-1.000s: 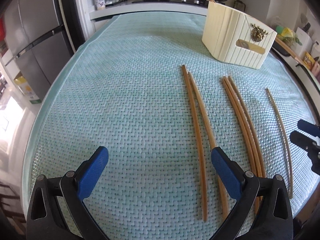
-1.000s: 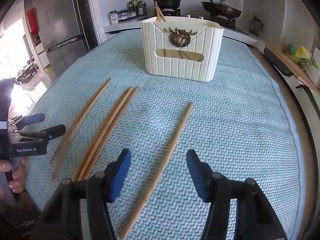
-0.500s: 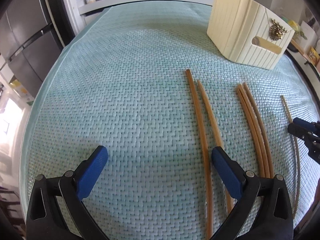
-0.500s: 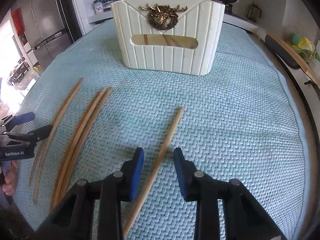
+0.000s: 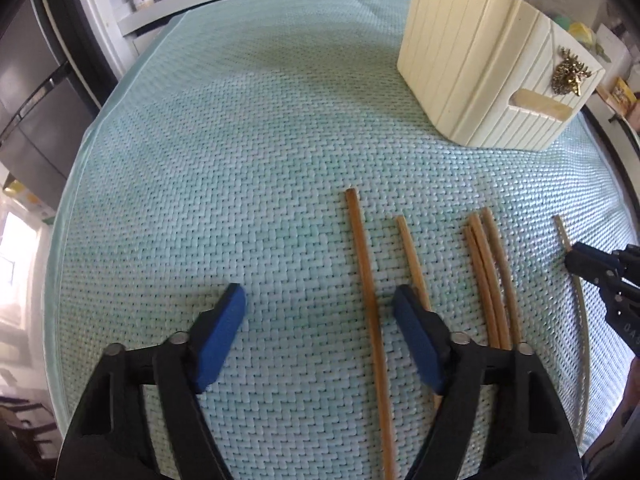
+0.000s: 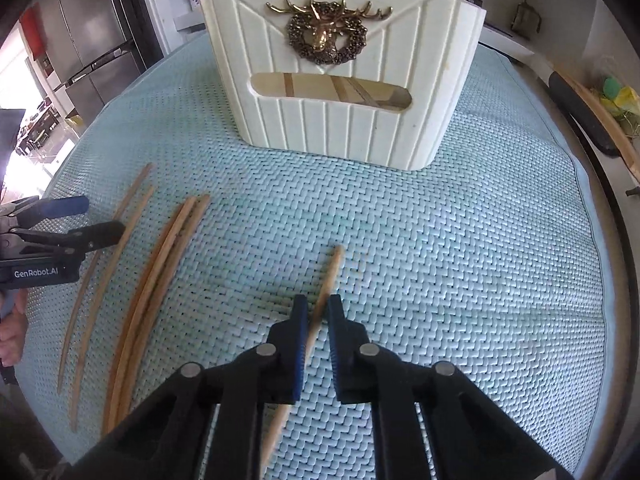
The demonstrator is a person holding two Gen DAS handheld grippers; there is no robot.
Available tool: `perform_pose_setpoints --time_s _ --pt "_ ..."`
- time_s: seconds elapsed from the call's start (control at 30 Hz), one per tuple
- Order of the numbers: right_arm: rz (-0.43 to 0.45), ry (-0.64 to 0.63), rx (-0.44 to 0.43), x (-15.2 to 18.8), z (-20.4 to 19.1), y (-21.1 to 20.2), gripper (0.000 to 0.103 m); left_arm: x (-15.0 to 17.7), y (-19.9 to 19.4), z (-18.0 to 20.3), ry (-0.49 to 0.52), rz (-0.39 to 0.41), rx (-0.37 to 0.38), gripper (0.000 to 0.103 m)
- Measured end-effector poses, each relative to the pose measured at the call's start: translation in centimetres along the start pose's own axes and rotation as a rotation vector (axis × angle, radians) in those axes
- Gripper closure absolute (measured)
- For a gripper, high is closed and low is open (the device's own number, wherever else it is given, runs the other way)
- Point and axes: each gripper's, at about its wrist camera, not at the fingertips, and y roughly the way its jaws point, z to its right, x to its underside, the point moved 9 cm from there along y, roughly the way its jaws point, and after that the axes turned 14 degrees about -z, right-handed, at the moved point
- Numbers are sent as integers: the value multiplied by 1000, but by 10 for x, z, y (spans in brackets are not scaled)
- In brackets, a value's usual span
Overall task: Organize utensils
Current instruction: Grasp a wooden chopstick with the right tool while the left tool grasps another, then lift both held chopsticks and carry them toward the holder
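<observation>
Several wooden chopsticks lie on a teal woven mat (image 5: pixel 224 168). A cream ribbed holder (image 6: pixel 340 80) with a brass deer emblem stands at the back and shows chopsticks inside through its slot. My right gripper (image 6: pixel 318 312) has its jaws nearly closed around a single chopstick (image 6: pixel 330 276), which lies apart to the right of the others. My left gripper (image 5: pixel 318 304) is open and low over the mat, straddling one chopstick (image 5: pixel 366 280); a second chopstick (image 5: pixel 412 256) runs under its right finger. A bundle of three chopsticks (image 5: pixel 490 276) lies further right.
The holder also shows in the left wrist view (image 5: pixel 488 68) at the back right. A fridge (image 6: pixel 92 36) stands to the left, a kitchen counter with jars and pans behind. A wooden board (image 6: pixel 600 120) lies off the mat's right edge.
My right gripper moved forward and closed in around the single chopstick. My left gripper moved forward and lower, and its jaws narrowed somewhat around one chopstick.
</observation>
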Motion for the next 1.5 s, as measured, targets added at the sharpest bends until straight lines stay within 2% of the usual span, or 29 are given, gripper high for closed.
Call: perform_pose_setpoints --time_s 0.03,0.07,0.1,0.17,0.23,0.33,0.6,0.77,0.97,1.17,1.5 --pt "8 1 -3 -1 0 0 97 0 -2 5 10 7 8 68" --pt "16 4 -9 -2 1 0 97 0 -3 8 17 11 8 87" --pt "25 6 -16 -2 1 0 97 0 -3 12 23 14 20 95" --pt "39 17 -38 -4 2 -1 97 3 -5 19 22 27 63 99" --pt "64 33 -62 -2 5 -8 97 7 -8 20 14 39 85 99" --pt "135 55 -119 4 8 -34 97 10 -29 17 -6 107 116 99" --pt "351 50 -195 18 4 -133 97 22 -137 14 -20 350 195 99" --pt "483 31 -201 28 7 -187 97 32 -186 13 -21 463 237 99" --pt "601 21 -167 33 7 -223 97 40 -213 15 -40 536 269 99" --pt "698 2 -125 31 4 -252 97 36 -224 18 -40 558 289 99" --pt "751 -2 -117 7 13 -266 97 13 -241 20 -28 584 315 99"
